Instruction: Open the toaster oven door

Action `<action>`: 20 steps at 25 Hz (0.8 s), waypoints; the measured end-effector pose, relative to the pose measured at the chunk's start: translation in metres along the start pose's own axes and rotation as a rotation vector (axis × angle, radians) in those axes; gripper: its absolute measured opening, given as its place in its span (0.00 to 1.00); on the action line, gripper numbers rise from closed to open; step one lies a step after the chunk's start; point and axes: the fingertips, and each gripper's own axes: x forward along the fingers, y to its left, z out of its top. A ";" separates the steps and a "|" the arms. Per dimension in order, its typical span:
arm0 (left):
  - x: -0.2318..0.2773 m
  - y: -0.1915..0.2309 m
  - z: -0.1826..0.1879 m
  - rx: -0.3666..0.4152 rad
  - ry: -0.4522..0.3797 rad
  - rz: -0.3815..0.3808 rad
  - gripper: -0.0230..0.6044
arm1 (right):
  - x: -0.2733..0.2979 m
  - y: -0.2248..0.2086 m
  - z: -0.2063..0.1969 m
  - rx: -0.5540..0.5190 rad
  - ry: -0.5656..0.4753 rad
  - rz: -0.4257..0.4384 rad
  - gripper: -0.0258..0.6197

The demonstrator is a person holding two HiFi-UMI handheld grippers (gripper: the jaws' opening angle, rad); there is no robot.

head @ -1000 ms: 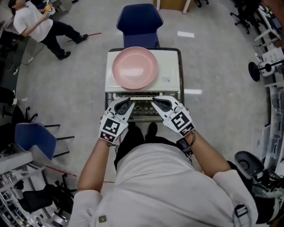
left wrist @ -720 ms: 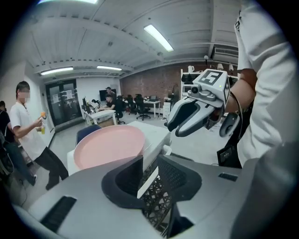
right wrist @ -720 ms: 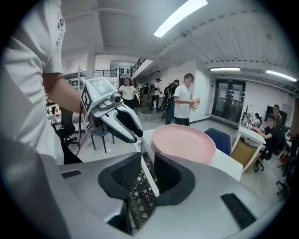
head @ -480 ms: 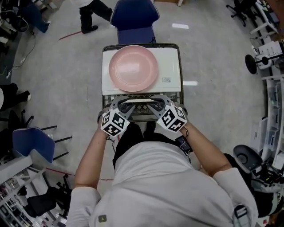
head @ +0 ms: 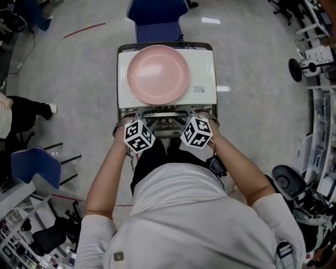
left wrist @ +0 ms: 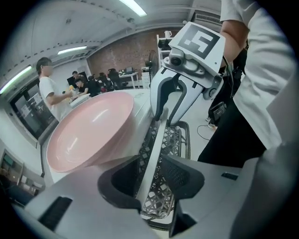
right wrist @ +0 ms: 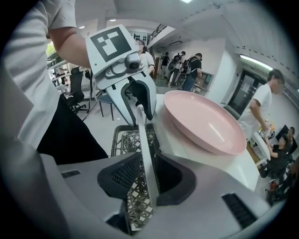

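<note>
- Left tool [left wrist: 152, 170]: jaws narrow-open, just been opening, door handle [left wrist: 158, 140] between them, unclamped.
- Right tool [right wrist: 148, 175]: same, handle between its jaws.
- Oven [head: 205, 73] just ahead of both tools, plate [head: 157, 73] on top.

Colours on my feed right now:
- plate [head: 158, 74]: pale pink, glossy, plain
- toaster oven [head: 203, 73]: top white, small grey label at right front corner
- door handle [left wrist: 154, 154]: off-white bar
- rack [head: 167, 127]: silver, criss-cross lattice pattern
- left gripper [left wrist: 150, 182], right gripper [right wrist: 148, 179]: light grey shells
- pads [left wrist: 180, 175]: dark grey, fine dotted texture
- cube [head: 139, 136] on each: black-and-white square markers
- chair [head: 156, 16] past oven's far edge: navy blue
- floor [head: 79, 79]: plain grey
- shirt [head: 184, 220] white, trousers [head: 149, 160] black
</note>
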 end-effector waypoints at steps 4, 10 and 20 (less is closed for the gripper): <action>0.014 -0.003 -0.001 0.039 0.044 -0.011 0.31 | 0.006 -0.001 -0.014 -0.016 0.037 0.002 0.22; 0.029 -0.005 -0.008 0.077 0.081 -0.025 0.26 | 0.020 -0.003 -0.022 -0.052 0.087 0.014 0.22; 0.042 -0.006 -0.016 0.125 0.132 -0.008 0.21 | 0.029 0.000 -0.032 -0.125 0.145 0.025 0.18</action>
